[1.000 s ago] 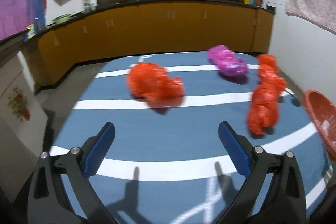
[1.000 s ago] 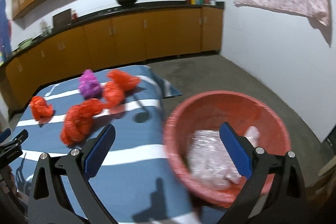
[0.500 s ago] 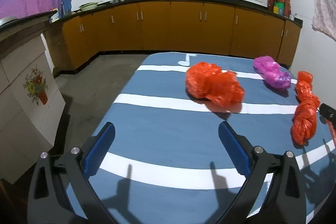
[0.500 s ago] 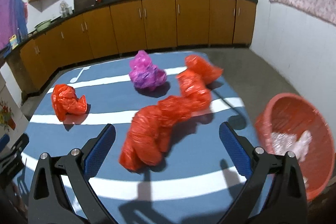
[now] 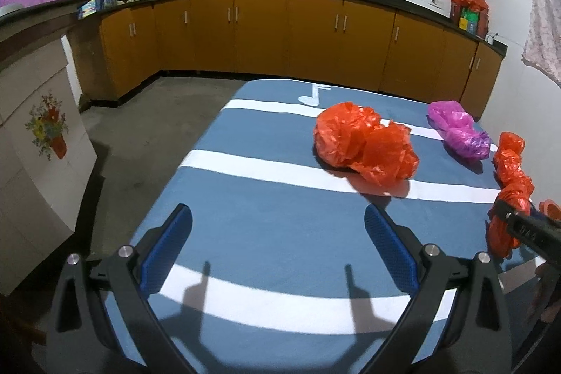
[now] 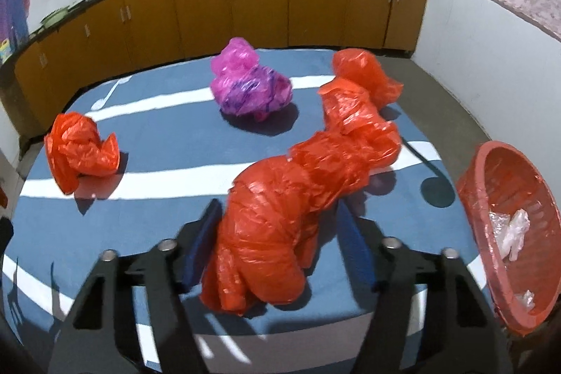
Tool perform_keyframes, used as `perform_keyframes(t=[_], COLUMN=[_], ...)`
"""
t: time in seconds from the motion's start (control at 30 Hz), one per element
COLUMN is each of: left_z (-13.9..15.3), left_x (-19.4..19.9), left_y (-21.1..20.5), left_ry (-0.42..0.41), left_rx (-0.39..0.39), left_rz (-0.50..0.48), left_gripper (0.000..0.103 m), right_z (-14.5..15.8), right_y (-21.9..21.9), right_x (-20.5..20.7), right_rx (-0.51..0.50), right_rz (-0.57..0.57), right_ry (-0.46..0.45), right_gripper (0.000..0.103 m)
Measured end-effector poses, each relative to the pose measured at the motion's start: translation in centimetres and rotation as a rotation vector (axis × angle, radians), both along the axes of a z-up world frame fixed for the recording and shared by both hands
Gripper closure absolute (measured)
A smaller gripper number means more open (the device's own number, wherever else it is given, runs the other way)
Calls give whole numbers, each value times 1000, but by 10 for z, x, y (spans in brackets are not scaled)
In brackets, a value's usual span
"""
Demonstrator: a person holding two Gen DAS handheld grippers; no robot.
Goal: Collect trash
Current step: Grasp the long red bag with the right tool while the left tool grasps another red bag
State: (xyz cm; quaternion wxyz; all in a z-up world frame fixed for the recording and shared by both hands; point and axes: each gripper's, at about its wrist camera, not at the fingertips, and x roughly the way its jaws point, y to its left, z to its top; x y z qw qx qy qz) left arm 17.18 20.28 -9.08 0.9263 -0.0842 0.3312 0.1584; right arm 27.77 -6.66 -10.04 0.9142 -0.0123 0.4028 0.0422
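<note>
A long twisted red plastic bag [image 6: 301, 198] lies on the blue striped table [image 6: 168, 142]; its near end sits between the open jaws of my right gripper [image 6: 280, 233]. A crumpled red bag [image 6: 80, 149] lies at the left and a purple bag [image 6: 250, 86] at the back. In the left wrist view the crumpled red bag [image 5: 364, 146], the purple bag [image 5: 459, 132] and the long red bag [image 5: 510, 184] show ahead and to the right. My left gripper [image 5: 277, 251] is open and empty above the table's near part.
A red basket [image 6: 505, 195] with clear plastic scraps in it stands off the table's right edge. Orange kitchen cabinets [image 5: 280, 37] line the back wall. A white cabinet with a flower picture [image 5: 38, 156] stands left of the table.
My right gripper has swung left from over the basket and come down around the near end of the long red bag. My left gripper has turned left and drawn back.
</note>
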Motion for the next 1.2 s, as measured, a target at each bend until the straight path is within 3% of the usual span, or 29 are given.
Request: perform_keyframes(t=[0.3, 0.47, 0.7, 0.87, 1.03, 1.2], left_z=[10, 20, 6, -9, -25, -25], left_x=[36, 79, 144, 160, 162, 158], left_y=[-28, -37, -34, -32, -25, -25], left_ry=[-34, -27, 102, 157, 186, 168], left_rx=[18, 9, 4, 1, -78, -88], left_rz=[-72, -82, -66, -54, -65, -87], left_gripper=[5, 5, 5, 6, 25, 39], right_z=[9, 12, 15, 17, 18, 19], right_y=[-16, -29, -37, -40, -42, -46], right_x=[-20, -31, -41, -39, -41, -42], right_rx=[31, 51, 50, 57, 62, 60], right_rz=[38, 32, 42, 43, 42, 34], right_ry=[-27, -34, -47, -49, -52, -58], right_gripper=[54, 55, 55, 55, 55, 55])
